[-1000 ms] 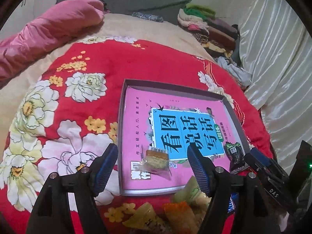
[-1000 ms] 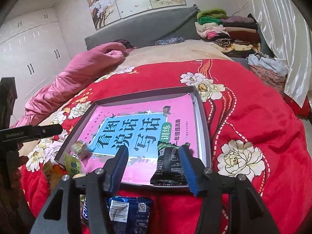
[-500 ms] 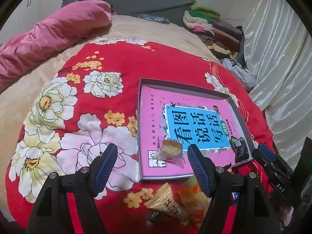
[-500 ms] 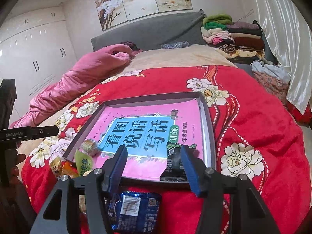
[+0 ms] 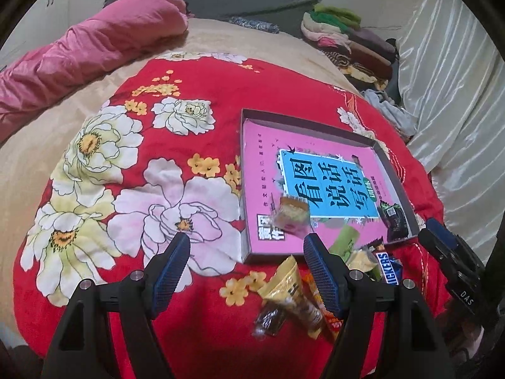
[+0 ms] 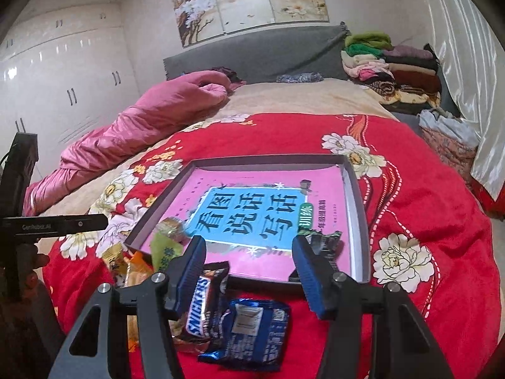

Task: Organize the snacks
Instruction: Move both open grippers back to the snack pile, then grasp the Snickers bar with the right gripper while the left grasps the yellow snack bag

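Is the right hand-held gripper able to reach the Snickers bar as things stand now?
Probably yes: the right hand-held gripper is open and empty, the Snickers bar lies uncovered just below it, though the blue packet touches it.

The left tongs (image 5: 246,262) have drawn back from the tray (image 5: 315,126) toward its near-left corner, so the snack pile (image 5: 293,297) at the near rim now shows. The right tongs (image 6: 249,267) have pulled back too, uncovering a Snickers bar (image 6: 202,306) beside the blue packet (image 6: 249,328).
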Available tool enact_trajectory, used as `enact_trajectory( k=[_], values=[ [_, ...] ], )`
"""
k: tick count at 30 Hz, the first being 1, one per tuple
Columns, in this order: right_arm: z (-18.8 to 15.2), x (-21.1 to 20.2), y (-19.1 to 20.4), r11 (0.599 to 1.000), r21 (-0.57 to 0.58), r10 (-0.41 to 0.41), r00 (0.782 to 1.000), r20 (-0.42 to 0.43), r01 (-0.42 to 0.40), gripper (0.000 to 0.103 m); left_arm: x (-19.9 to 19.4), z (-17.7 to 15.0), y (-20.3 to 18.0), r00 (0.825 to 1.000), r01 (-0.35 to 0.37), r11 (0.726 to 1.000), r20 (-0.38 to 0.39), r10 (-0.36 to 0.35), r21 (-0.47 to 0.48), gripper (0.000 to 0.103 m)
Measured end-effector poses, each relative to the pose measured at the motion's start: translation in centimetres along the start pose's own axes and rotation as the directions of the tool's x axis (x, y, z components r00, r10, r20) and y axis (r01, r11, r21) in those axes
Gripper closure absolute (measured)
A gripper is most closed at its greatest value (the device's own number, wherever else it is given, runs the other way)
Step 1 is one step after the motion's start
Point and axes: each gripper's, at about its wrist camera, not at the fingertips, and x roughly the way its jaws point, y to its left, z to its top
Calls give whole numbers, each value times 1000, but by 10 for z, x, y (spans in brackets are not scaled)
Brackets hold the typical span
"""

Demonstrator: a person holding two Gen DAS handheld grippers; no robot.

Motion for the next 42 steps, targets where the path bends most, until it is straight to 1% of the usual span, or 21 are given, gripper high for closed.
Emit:
enact_trajectory(
  k=[4,10,16,26,30,35,37,42],
  values=[
    [-2,-1,9,1000,-26,8,1000,-8,-8,46,-3,-5,1,1000,-7,1000,-4,7,7,27],
    [-6,-1,19,999,-51,16,1000,-27,-17,46,-7,-11,3,1000,4,1000,-11,-4,9,27],
    [-11,-1,26,997,-72,19,999,-50,-23,46,-6,-21,3,998,37,999,-45,-36,11,27],
    [-22,8,40,991,-130,13,994,-106,-27,46,4,-36,-9,994,64,997,-95,-60,41,27],
    [-28,13,44,987,-161,-2,991,-134,-20,47,8,-39,-14,992,72,996,-110,-65,54,27],
    [-33,20,50,978,-209,-26,987,-161,-8,59,15,-42,-14,989,74,996,-131,-67,52,27],
    [-35,23,51,974,-225,-38,985,-171,-1,63,18,-44,-13,988,78,996,-140,-70,49,27],
    [-41,32,56,962,-273,-73,978,-193,17,67,24,-46,-14,986,79,996,-151,-71,43,27]
  ],
)
